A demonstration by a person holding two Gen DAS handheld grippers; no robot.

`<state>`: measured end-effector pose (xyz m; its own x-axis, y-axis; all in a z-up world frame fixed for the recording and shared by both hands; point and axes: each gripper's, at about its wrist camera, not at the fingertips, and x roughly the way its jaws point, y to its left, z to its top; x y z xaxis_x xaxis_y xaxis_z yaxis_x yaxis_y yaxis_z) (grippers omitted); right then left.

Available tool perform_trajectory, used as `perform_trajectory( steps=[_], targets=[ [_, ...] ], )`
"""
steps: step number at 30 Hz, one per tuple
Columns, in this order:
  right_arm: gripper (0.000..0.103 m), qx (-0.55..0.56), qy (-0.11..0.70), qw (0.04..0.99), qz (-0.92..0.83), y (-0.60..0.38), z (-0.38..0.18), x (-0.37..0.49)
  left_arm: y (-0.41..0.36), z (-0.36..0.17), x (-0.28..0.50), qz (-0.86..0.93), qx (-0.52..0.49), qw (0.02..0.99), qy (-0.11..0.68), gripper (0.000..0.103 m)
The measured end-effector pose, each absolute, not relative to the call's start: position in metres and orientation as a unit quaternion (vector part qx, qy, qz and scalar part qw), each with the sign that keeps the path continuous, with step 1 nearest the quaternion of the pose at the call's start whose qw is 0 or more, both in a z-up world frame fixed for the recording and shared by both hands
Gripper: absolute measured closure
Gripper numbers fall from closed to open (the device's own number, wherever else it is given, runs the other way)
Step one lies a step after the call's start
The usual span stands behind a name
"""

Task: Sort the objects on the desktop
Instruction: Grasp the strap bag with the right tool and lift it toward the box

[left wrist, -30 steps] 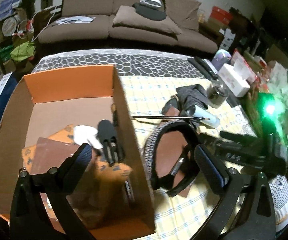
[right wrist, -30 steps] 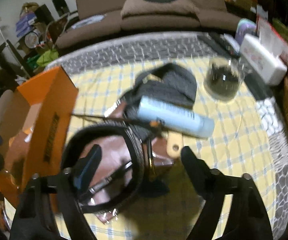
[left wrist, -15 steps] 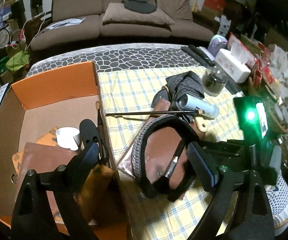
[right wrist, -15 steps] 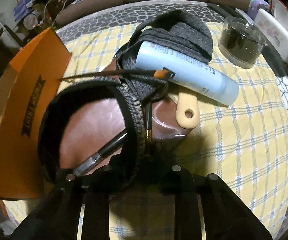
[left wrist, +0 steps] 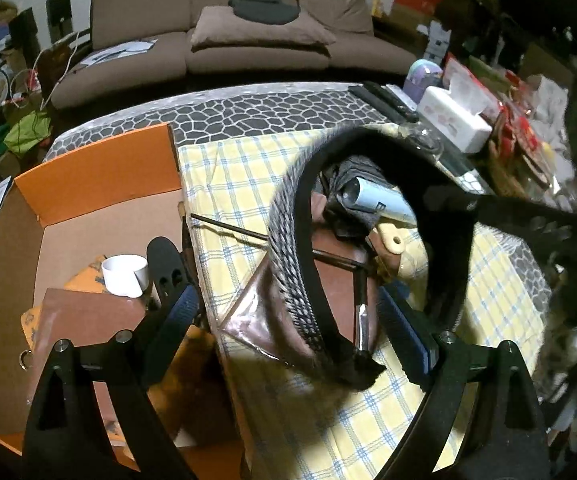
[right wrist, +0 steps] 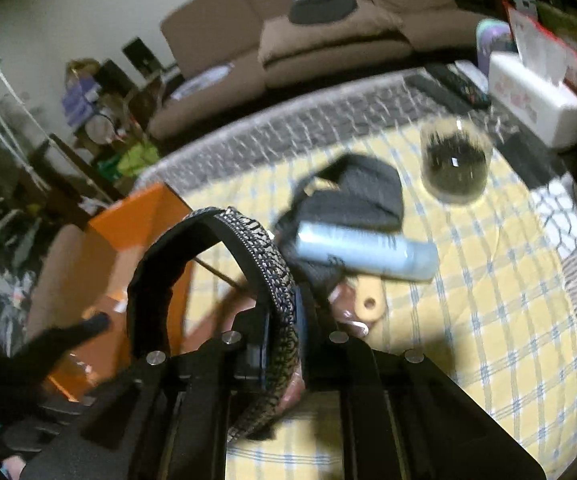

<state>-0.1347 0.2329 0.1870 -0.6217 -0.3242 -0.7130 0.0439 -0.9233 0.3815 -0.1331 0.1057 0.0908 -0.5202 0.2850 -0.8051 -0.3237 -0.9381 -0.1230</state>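
1. The right gripper (right wrist: 282, 344) has its fingers clamped on the patterned headband (right wrist: 276, 280), held up above the checked cloth (right wrist: 488, 280).
2. The left gripper (left wrist: 288, 316) hangs with fingers wide, empty, beside the headband.
3. The orange box (left wrist: 100, 176) sits left of the headband, holding a white cup (left wrist: 125, 275).
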Motion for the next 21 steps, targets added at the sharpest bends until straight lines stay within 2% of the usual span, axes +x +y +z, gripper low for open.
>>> perform_trajectory(
  steps=[1,2,3,4,5,6,21],
  targets=[
    [0.093,0.414,-0.166,0.113,-0.888,0.23,0.194,-0.133,0.103,0.091,-0.133,0.871,-0.458,0.176,0.016,0.015],
    [0.093,0.408,-0.166,0.12,-0.89,0.228,0.2,-0.132,0.102,0.091,-0.134,0.87,-0.459,0.179,0.011,0.029],
    [0.093,0.403,-0.166,0.128,-0.891,0.223,0.205,-0.132,0.099,0.092,-0.135,0.869,-0.461,0.181,0.004,0.05],
    [0.093,0.399,-0.166,0.135,-0.891,0.221,0.209,-0.131,0.097,0.092,-0.136,0.866,-0.465,0.183,-0.001,0.06],
    [0.093,0.396,-0.167,0.141,-0.892,0.215,0.212,-0.13,0.095,0.092,-0.137,0.865,-0.466,0.184,-0.005,0.076],
    [0.092,0.394,-0.167,0.148,-0.892,0.211,0.214,-0.13,0.093,0.093,-0.137,0.865,-0.467,0.183,-0.008,0.081],
    [0.091,0.401,-0.172,0.186,-0.88,0.148,0.209,-0.151,0.019,0.103,-0.142,0.879,-0.453,0.138,-0.049,0.083]
  ],
)
